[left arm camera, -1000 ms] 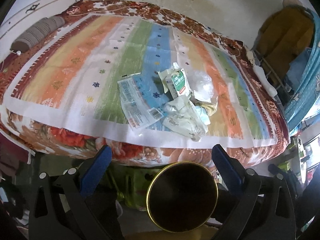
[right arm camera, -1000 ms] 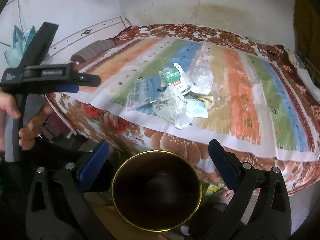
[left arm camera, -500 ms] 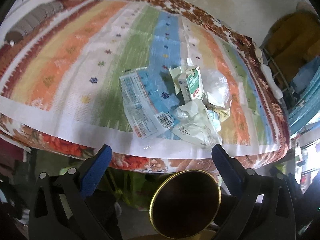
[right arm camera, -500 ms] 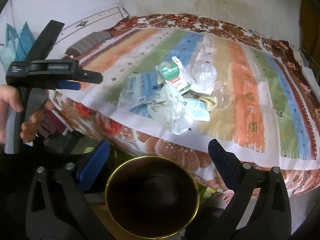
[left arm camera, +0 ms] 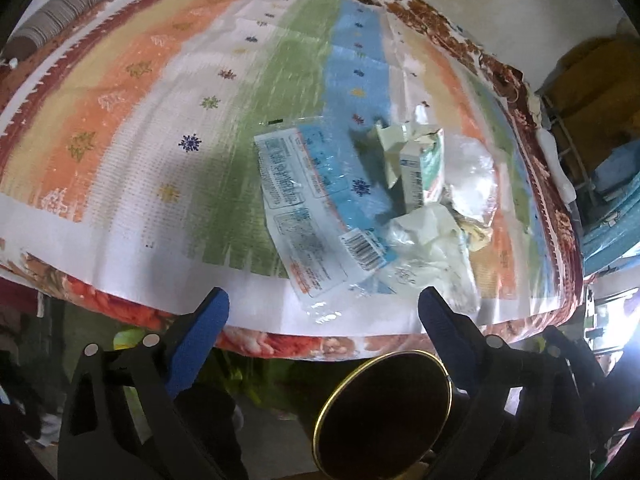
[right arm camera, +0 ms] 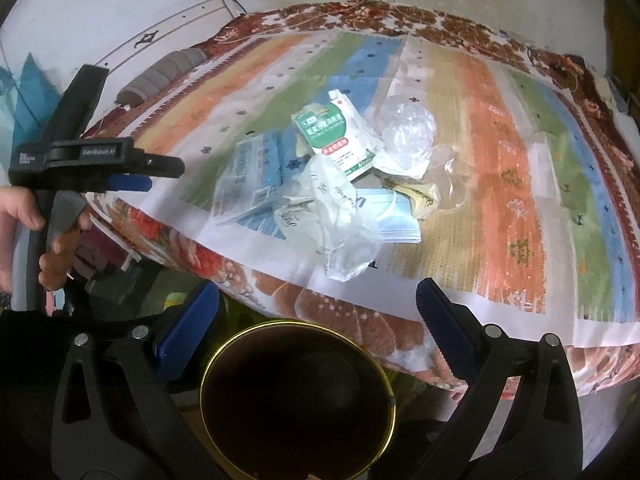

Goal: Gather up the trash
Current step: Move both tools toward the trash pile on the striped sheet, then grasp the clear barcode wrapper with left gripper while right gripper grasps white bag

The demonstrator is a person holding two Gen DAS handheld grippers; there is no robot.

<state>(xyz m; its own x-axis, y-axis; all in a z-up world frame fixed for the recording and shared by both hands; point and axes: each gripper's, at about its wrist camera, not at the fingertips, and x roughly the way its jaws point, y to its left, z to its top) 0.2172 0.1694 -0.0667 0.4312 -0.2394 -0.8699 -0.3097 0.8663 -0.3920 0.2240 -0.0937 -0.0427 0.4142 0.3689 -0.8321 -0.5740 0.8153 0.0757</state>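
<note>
On bed (right arm camera: 500,184): trash pile (right arm camera: 332,184). Left hand-held gripper (left arm camera: 324,308) and right hand-held gripper (right arm camera: 318,300) both spread wide, empty, above bin (right arm camera: 298,400).

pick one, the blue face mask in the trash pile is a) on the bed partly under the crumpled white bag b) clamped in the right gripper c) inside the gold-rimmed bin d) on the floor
a: the blue face mask lies on the striped bedspread, its left end tucked under the crumpled white bag.

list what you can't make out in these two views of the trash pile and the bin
- Bin inside: both views, too dark to see contents.
- Face mask: right wrist view, partly under the white bag; hidden in left wrist view.
- Wrapper print: left wrist view, blurred.
- Green carton text: too small to read.
</note>
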